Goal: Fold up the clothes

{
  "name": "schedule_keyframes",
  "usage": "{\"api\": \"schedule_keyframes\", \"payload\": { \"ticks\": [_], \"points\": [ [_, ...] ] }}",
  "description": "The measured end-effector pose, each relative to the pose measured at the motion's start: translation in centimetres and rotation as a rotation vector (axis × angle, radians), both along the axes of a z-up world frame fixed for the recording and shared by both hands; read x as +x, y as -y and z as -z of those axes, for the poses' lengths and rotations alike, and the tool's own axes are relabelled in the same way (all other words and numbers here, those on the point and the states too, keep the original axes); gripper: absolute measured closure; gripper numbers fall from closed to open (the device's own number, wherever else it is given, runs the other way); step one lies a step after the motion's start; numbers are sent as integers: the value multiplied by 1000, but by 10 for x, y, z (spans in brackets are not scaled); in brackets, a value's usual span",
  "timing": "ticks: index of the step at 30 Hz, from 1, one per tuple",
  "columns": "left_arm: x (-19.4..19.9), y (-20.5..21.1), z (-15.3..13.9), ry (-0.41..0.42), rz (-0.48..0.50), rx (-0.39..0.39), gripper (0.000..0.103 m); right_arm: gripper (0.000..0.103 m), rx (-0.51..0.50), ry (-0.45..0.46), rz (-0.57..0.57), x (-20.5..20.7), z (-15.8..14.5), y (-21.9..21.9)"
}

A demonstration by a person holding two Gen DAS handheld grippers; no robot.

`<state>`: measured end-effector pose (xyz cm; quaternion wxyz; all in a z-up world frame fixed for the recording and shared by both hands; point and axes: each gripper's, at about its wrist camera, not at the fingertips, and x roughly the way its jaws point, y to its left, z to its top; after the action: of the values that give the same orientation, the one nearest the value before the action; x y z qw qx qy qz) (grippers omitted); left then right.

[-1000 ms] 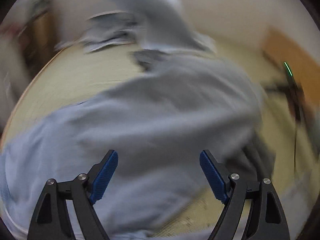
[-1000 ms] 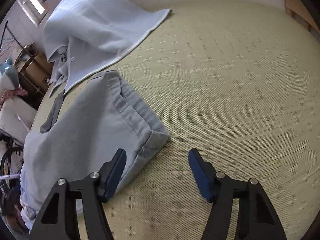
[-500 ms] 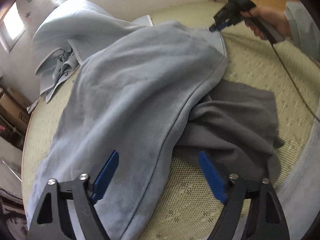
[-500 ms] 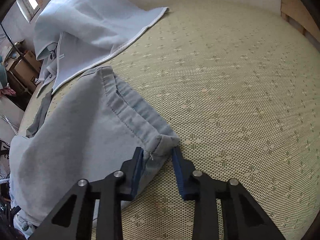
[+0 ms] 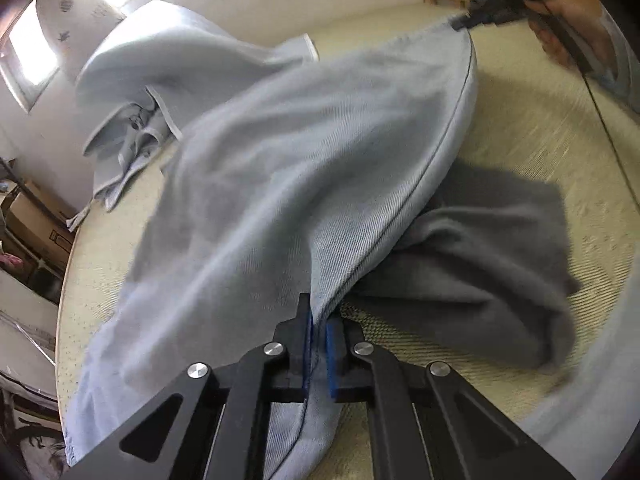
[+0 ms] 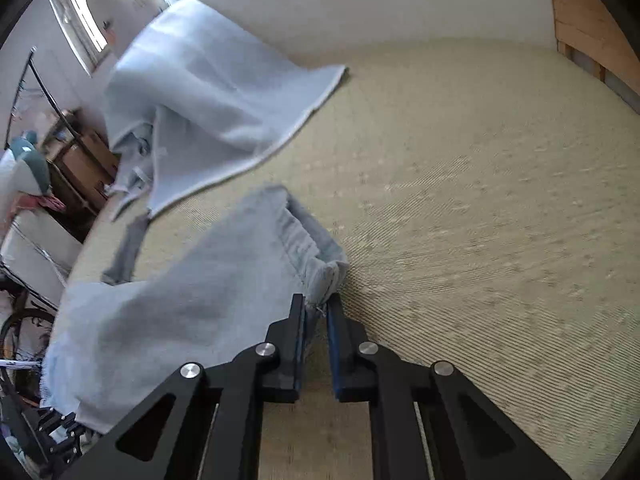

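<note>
My left gripper has just closed, and its blue pads now pinch the seamed edge of the light blue jeans, with the cloth running down between the jaws and out below them. From there the jeans stretch away ahead of me in a long raised span toward my right gripper, which shows blurred at the far upper right of the left view with my hand behind it. My right gripper has also just been closing, and its pads are clamped on the hemmed corner of the same jeans, which bunches up right at the fingertips. The rest of that cloth hangs off to the left of the right gripper and down past the edge of the woven mat. Just right of my left gripper, partly under the jeans, a dark grey garment lies crumpled on the mat. Farther ahead and to the left of both grippers, a pale blue shirt with a collar and light trim lies spread against the white wall.
</note>
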<state>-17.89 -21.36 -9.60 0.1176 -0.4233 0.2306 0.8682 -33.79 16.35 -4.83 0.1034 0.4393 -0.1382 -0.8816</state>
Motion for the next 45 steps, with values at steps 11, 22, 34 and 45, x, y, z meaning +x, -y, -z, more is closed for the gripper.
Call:
{"api": "schedule_keyframes", "payload": {
  "ticks": [11,22,34,45],
  "points": [
    [36,-4,-17,49,-29,65,97,93,12,55,-12,98,4,-27],
    [107,89,-58,43,-412,629,21,44,30,25,14,141,3,-28],
    [338,279,-118,-240,-903,980,12,23,43,-161,-33,296,-104,-30],
    [473,372,-31,-208,-1274,1187,5,19,120,-161,-112,404,-128,-5]
  ]
}}
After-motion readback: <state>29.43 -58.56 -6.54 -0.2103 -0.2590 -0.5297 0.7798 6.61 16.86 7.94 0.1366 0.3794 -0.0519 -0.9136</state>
